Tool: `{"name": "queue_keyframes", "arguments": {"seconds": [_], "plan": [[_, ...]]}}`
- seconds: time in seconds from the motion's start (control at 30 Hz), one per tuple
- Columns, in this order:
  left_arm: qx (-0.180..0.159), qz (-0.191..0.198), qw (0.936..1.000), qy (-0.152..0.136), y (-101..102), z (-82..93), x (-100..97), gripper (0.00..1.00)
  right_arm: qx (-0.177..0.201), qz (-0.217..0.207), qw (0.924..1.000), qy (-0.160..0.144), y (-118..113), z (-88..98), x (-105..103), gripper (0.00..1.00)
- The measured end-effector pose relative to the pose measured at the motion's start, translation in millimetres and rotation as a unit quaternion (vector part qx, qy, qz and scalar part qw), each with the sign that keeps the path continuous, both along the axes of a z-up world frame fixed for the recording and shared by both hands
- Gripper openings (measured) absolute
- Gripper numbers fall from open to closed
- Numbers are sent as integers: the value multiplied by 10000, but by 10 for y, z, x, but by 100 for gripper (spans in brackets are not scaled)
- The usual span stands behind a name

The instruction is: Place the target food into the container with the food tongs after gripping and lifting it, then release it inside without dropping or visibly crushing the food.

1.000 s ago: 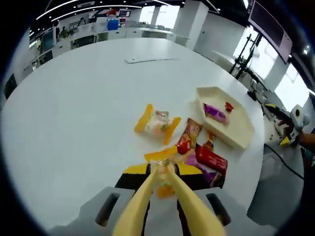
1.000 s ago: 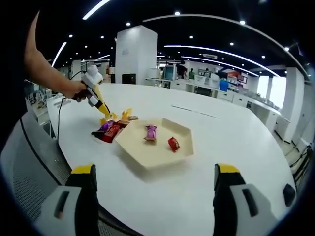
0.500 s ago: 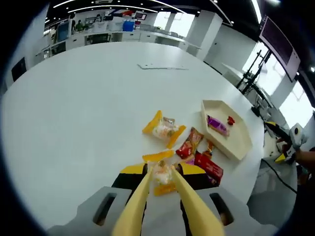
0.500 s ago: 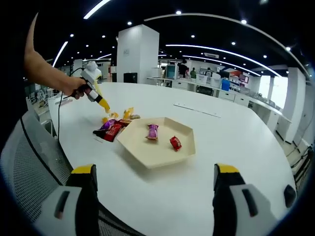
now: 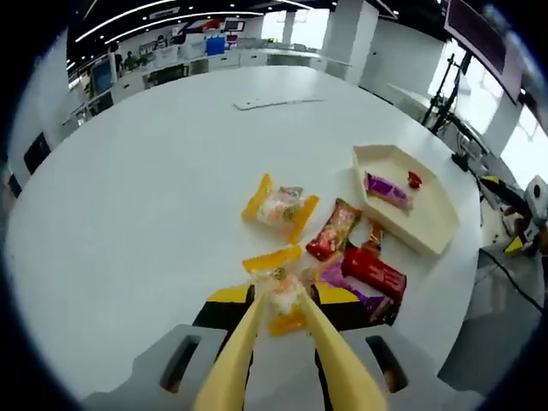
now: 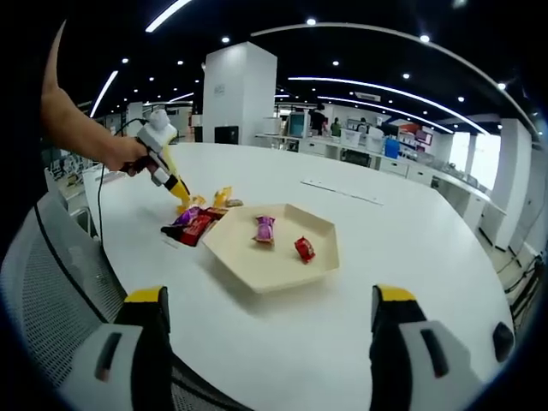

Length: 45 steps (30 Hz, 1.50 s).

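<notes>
Left claw (image 5: 278,308) clamps yellow tongs (image 5: 257,342) pinching an orange-wrapped snack (image 5: 281,298) above the tabletop (image 5: 128,197), near the beige tray (image 5: 428,235). Right claw (image 6: 267,317) wide open, holding nothing, tray beyond.

Left tongs (image 5: 278,300) pinched closed (right tongs (image 6: 270,300) agape).

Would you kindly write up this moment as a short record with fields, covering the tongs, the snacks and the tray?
tongs: yellow tongs in the left gripper, tips closed on an orange-wrapped snack
right gripper: jaws wide apart, holding nothing
tray: cream hexagonal tray on the white table
in tray: purple candy and small red candy
loose on table: orange packet, red packets beside the tray
</notes>
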<state>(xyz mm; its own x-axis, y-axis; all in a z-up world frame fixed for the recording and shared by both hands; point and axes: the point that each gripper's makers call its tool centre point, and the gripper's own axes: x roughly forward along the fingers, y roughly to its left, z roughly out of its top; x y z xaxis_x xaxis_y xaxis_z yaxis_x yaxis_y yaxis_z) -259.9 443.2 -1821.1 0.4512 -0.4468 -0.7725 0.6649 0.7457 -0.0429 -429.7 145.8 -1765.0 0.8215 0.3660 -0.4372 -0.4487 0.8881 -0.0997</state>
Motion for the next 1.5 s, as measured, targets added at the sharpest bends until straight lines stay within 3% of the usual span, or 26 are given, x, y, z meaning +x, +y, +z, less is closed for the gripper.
{"name": "queue_keyframes", "arguments": {"seconds": [0.1, 0.13, 0.27, 0.47, 0.73, 1.03, 1.2, 1.27, 1.5], "plan": [[-31, 11, 10000, 27, 104, 41, 29, 23, 13, -12, 10000, -3, -2, 2, -1, 96], [-233, 263, 9992, 178, 141, 61, 34, 23, 14, -8, 10000, -16, 0, 6, 0, 96], [-441, 579, 9971, 206, 200, 121, 75, 23, 12, 3, 10000, -17, 6, 7, -2, 96], [-230, 433, 9988, 74, 44, 76, 23, 23, 6, 2, 10000, -13, 3, 3, -3, 96], [-99, 582, 9982, 98, 75, -90, 15, 25, 24, 20, 10000, 6, 11, -8, -4, 95], [-60, 461, 9989, 112, 69, -104, 21, 25, 29, 15, 10000, 40, 10, -18, -5, 94], [28, 282, 9996, 7, 65, -104, 20, 20, 31, -20, 10000, 36, 1, -15, -3, 94], [115, 23, 9997, -236, 54, -71, 38, 18, 36, -25, 10000, 37, 0, -15, -2, 94], [11, 89, 9998, -183, 97, -38, 78, 16, 37, -26, 10000, 28, -2, -13, 0, 93]]}}
